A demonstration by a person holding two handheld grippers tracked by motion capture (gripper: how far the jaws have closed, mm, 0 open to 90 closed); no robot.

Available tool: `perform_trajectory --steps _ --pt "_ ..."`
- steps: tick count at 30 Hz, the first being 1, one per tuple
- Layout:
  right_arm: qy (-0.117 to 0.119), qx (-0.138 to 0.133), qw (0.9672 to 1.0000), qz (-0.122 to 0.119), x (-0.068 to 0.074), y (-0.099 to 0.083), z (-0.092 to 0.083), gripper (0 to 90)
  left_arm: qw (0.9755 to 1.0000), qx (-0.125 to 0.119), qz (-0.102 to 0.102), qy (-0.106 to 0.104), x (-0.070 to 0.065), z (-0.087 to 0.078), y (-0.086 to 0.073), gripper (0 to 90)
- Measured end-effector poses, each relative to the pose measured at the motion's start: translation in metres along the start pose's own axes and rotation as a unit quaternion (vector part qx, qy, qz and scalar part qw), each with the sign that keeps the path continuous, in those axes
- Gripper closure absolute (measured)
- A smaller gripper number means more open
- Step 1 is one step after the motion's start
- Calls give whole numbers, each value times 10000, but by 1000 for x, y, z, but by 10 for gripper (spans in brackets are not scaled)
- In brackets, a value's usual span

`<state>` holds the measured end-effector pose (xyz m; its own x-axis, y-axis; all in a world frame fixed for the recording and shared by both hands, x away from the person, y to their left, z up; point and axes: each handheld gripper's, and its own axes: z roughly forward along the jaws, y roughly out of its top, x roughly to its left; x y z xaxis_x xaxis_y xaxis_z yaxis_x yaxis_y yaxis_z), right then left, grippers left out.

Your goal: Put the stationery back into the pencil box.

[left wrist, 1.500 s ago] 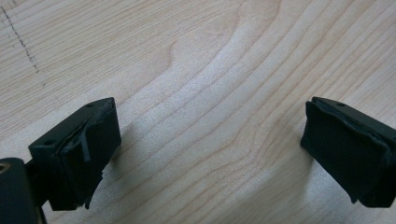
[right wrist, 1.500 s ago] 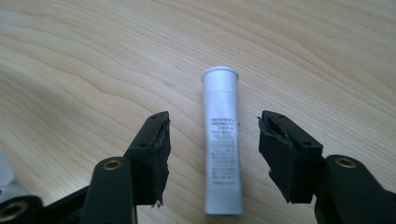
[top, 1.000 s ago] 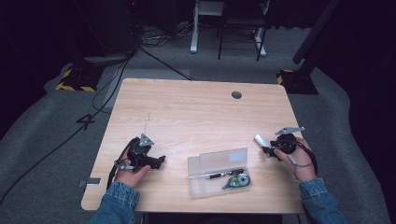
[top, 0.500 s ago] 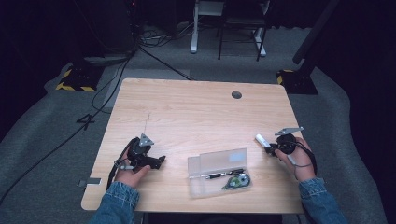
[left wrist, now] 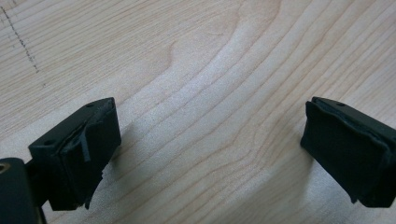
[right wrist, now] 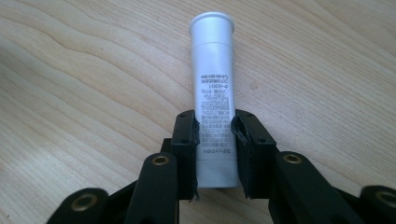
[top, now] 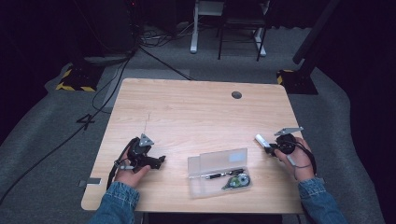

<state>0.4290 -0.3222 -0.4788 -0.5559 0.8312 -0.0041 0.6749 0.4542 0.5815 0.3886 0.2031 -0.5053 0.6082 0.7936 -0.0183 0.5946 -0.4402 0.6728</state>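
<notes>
Right gripper (right wrist: 215, 140) has just been closed; white tube (right wrist: 212, 79) is clamped between its pads, lying on table (top: 187, 107). Left gripper (left wrist: 210, 154) is held open.

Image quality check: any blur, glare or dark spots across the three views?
High view: table evenly lit, surroundings nearly black, image soft. Left gripper view: sharp wood grain, soft shadows under the pads. Right gripper view: white tube sharp, print legible but mirrored, no glare.
</notes>
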Motion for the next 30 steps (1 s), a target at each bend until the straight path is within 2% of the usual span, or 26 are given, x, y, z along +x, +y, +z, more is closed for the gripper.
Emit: perform_trajectory --steps 6,30 --pt "140 -140 9998 94 1 3 -7 712 10000 -3 11 7 0 0 0 48" --pt "284 -833 9961 -23 16 19 -48 712 10000 1 1 1 0 0 0 48"
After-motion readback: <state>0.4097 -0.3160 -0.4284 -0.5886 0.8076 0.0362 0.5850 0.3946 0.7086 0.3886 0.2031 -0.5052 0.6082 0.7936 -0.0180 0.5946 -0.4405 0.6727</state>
